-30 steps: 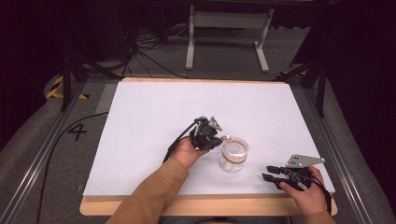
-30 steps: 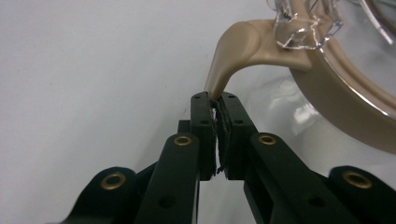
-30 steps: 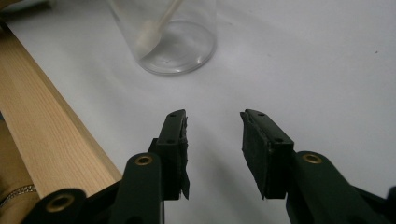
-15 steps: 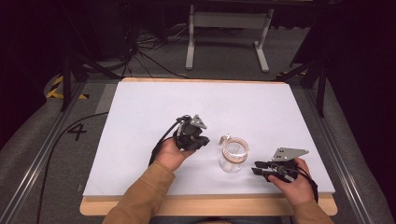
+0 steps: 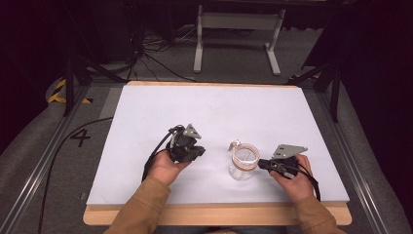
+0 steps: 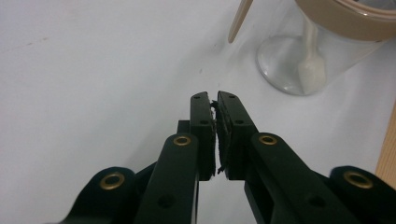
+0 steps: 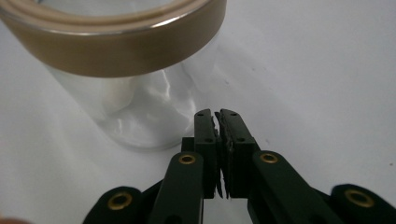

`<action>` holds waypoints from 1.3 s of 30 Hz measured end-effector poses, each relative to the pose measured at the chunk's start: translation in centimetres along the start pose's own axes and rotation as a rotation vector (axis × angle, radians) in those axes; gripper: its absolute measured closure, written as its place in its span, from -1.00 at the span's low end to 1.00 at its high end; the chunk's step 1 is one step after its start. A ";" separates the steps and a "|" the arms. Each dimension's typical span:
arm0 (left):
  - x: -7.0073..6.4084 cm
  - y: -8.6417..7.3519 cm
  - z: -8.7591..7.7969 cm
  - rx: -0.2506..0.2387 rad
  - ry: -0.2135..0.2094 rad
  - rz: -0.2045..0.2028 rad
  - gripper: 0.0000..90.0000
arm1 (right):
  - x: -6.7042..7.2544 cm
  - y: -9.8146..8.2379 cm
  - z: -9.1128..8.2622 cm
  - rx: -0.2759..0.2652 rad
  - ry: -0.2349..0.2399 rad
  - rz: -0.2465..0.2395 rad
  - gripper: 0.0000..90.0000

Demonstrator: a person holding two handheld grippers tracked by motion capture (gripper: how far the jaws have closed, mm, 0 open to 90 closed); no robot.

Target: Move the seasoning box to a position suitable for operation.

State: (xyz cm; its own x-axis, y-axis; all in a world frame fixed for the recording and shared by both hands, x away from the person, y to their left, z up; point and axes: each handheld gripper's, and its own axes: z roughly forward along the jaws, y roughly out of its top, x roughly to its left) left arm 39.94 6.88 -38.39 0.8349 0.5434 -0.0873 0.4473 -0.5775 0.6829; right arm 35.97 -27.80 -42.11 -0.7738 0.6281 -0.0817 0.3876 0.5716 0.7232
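Note:
A clear glass jar (image 5: 242, 165) with a tan rim stands on the white mat, right of centre. A pale wooden stick (image 5: 234, 144) juts from its far left side, and something white lies inside it (image 6: 310, 70). My left gripper (image 5: 197, 151) hovers a hand's width left of the jar, its jaws shut with nothing between them (image 6: 215, 100). My right gripper (image 5: 262, 165) sits just right of the jar (image 7: 126, 70), tips close to the glass but apart from it. Its jaws have just been closing and stand shut on nothing (image 7: 217, 115).
The white mat (image 5: 219, 112) covers most of the wooden table, whose front edge (image 5: 219, 215) runs below the hands. A metal stand (image 5: 238, 29) and cables lie on the floor beyond the far edge. A black cable (image 5: 58, 156) trails at the left.
The left hand has drawn its gripper leftward, away from the jar. The right hand has moved left and up to the jar's side, and its jaws have gone from open to shut.

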 end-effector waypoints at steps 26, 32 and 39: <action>0.4 -0.5 -0.3 0.002 0.002 -0.017 0.87 | 1.9 0.8 0.8 0.029 0.071 -0.033 1.00; 0.4 -0.5 -0.3 0.001 0.000 -0.019 0.87 | 2.8 1.1 1.0 0.032 0.094 -0.056 1.00; 0.4 -0.3 -0.3 0.008 -0.009 -0.018 0.88 | 3.5 1.3 1.3 0.020 0.126 -0.070 1.00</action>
State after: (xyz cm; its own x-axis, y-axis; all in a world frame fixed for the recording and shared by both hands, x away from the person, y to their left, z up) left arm 40.05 7.47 -38.45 0.8295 0.5484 -0.1062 0.4649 -0.5726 0.6753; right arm 34.44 -24.18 -42.35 -0.8555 0.5159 -0.0437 0.3395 0.6227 0.7050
